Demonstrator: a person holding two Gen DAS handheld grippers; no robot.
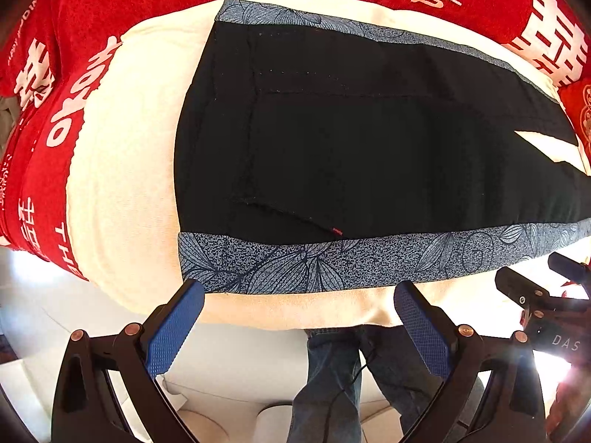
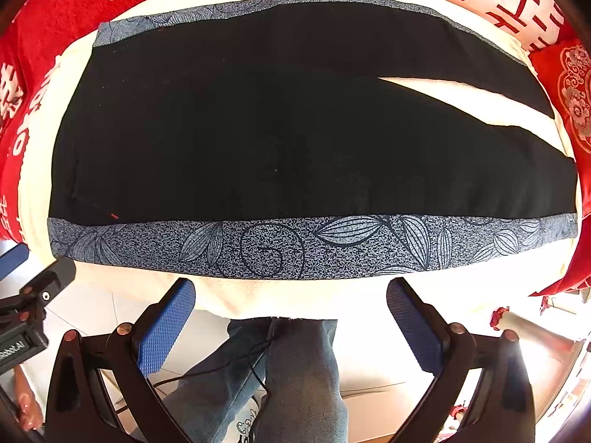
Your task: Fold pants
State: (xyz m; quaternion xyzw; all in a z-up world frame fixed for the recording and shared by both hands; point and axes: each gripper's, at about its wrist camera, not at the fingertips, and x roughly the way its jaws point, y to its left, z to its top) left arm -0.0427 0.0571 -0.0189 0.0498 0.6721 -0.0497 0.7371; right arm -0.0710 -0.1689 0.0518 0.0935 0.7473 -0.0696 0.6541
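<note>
In the left wrist view, the left gripper (image 1: 299, 326) sits nearest, its blue-padded fingers (image 1: 171, 332) spread wide with nothing between them. Just ahead of the fingertips lies the near edge of the pants (image 1: 351, 140), black with a grey floral-print band along the near and far sides, spread flat on a cream cloth (image 1: 122, 170). Red fabric with white characters (image 1: 40, 192) surrounds the cloth to the left and beyond. To the right, part of the right gripper (image 1: 543, 295) shows. Below, between the fingers, stand the person's legs in jeans (image 1: 332, 376).

In the right wrist view, the right gripper (image 2: 290, 313) is likewise spread wide and holds nothing. The pants (image 2: 277, 129) lie just ahead, the floral band (image 2: 295, 245) closest to the fingertips; far right, the two legs part, showing a wedge of cream cloth (image 2: 461, 94). The left gripper (image 2: 22, 295) shows at the left edge.
</note>
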